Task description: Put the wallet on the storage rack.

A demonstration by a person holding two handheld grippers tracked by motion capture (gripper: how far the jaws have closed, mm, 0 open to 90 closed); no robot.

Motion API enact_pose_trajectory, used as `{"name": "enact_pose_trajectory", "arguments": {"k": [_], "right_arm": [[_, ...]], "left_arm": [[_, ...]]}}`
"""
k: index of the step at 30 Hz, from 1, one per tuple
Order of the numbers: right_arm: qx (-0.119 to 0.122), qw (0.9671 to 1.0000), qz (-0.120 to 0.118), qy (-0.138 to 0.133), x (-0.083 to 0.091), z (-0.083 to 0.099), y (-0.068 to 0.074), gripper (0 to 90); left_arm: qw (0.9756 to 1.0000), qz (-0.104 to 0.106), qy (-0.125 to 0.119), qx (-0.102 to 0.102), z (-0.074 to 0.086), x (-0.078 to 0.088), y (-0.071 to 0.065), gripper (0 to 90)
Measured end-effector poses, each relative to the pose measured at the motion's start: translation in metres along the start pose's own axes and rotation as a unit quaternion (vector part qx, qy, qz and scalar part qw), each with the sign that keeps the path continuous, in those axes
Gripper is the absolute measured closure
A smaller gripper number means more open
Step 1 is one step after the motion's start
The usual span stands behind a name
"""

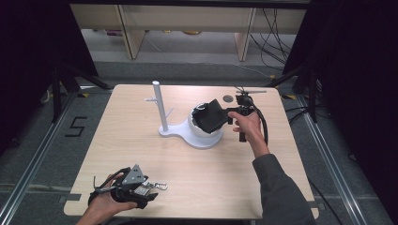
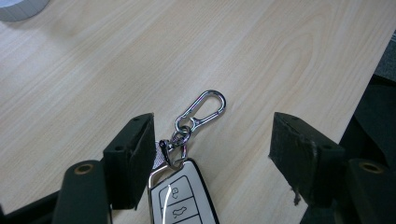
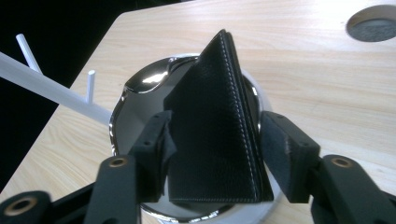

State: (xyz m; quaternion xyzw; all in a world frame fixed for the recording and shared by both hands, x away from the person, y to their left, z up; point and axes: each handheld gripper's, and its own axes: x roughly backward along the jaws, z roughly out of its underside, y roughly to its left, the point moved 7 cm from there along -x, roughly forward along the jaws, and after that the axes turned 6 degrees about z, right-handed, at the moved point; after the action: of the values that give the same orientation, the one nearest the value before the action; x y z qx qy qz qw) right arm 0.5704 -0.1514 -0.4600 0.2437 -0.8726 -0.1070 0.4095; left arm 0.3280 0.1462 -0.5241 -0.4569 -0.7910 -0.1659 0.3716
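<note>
Your right gripper (image 3: 212, 140) stands with its jaws parted around a black wallet (image 3: 217, 126). The wallet sits on edge between the pads: the left pad looks to touch its face, while the right pad stands just beside its stitched edge. The grip is loose, not clamped. The wallet leans in a shiny metal bowl (image 3: 144, 84), and in the high view your right gripper (image 1: 232, 114) meets the wallet (image 1: 211, 116) from the bowl's (image 1: 199, 129) right side. The bowl rests on a white stand (image 1: 162, 110) whose post rises just left of it.

Your left gripper (image 2: 212, 149) is released, jaws wide apart. A car key (image 2: 182, 198) lies between them, close against the left jaw, its silver clip (image 2: 201, 111) pointing away past the fingertips. That gripper (image 1: 149, 191) sits well apart from the bowl, near the table's (image 1: 197, 187) front edge.
</note>
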Motion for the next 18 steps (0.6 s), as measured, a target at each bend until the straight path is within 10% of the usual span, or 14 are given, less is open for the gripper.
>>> {"name": "enact_pose_trajectory", "arguments": {"k": [8, 18], "right_arm": [[-0.005, 1.0000, 0.001, -0.006, 0.023, 0.006, -0.001, 43.7], [0.077, 0.9965, 0.021, -0.025, 0.054, 0.041, -0.001, 41.0]], "left_arm": [[0.9999, 0.000, -0.007, 0.011, 0.000, 0.001, 0.000, 31.1], [0.9999, -0.006, -0.008, 0.006, -0.001, 0.006, 0.005, 31.1]]}}
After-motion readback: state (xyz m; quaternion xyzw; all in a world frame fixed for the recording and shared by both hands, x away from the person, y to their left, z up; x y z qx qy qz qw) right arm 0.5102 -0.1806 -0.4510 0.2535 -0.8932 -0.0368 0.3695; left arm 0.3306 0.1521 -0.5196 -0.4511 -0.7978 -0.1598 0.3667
